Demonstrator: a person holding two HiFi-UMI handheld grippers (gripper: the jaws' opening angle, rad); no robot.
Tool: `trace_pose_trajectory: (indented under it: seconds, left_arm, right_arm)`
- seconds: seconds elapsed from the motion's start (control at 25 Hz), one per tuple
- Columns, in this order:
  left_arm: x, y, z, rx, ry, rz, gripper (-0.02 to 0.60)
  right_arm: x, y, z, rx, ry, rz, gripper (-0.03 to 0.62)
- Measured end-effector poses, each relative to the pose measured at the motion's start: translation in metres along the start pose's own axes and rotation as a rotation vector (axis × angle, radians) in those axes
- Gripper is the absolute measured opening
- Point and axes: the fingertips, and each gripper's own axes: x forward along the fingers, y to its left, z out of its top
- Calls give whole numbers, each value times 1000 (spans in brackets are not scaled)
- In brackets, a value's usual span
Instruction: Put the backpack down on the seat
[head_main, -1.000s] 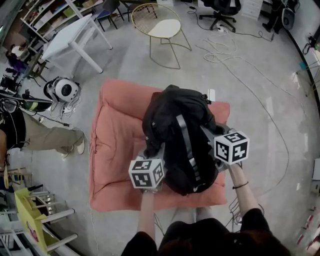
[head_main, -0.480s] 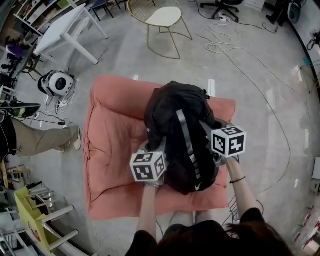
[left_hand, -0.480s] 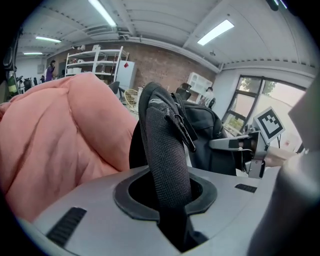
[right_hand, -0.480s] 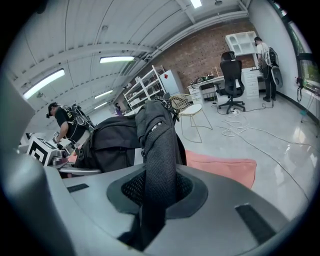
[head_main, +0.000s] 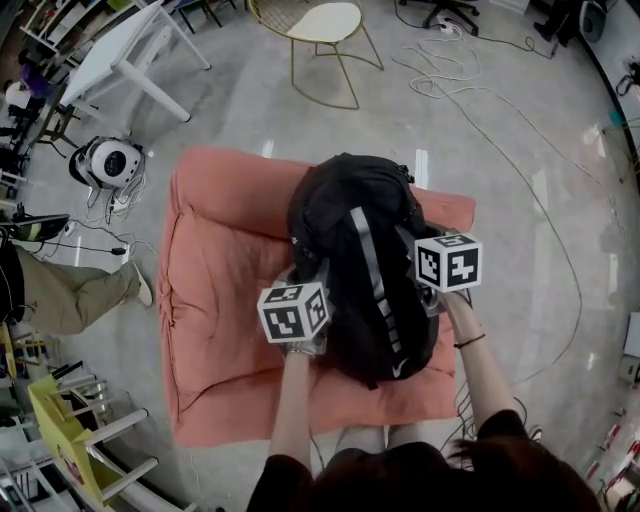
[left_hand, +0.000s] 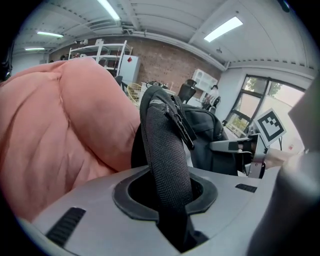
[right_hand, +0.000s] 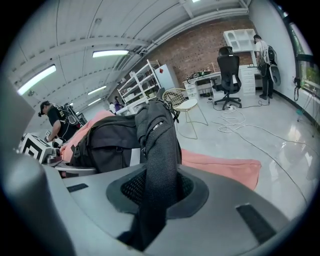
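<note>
A black backpack (head_main: 355, 270) with a grey stripe stands upright over the right half of the salmon-pink seat cushion (head_main: 220, 290) on the floor. I cannot tell whether its base rests on the cushion. My left gripper (head_main: 303, 285) is at the bag's left side, shut on a black mesh shoulder strap (left_hand: 165, 150) that runs between its jaws. My right gripper (head_main: 420, 262) is at the bag's right side, shut on the other strap (right_hand: 157, 160). The puffy cushion (left_hand: 60, 125) fills the left of the left gripper view. The bag's body (right_hand: 107, 142) lies ahead in the right gripper view.
Beyond the cushion stand a gold wire chair (head_main: 325, 30) and a white table (head_main: 120, 55). A round white device (head_main: 108, 162) and a person's leg (head_main: 60, 295) are at the left. Cables (head_main: 470, 70) trail over the grey floor. An office chair (right_hand: 230, 75) stands far back.
Both grippers and the backpack have shifted a little forward over the cushion. The grips on the straps look the same.
</note>
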Motion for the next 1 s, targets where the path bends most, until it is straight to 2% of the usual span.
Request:
trace_pose_trajectory:
  seconds: [0.64, 0.76, 0.84, 1.0]
  left_arm:
    - [26, 23, 7, -39, 21, 94, 144]
    - [28, 26, 9, -61, 7, 102, 172]
    - [28, 27, 6, -81, 2, 114, 209]
    - [22, 39, 0, -92, -15, 160, 270]
  right_arm:
    - [28, -27, 2, 9, 48, -88, 93]
    - [32, -33, 3, 12, 45, -126, 125]
    - [33, -35, 5, 27, 18, -137, 187]
    - [32, -39, 9, 64, -23, -160, 225]
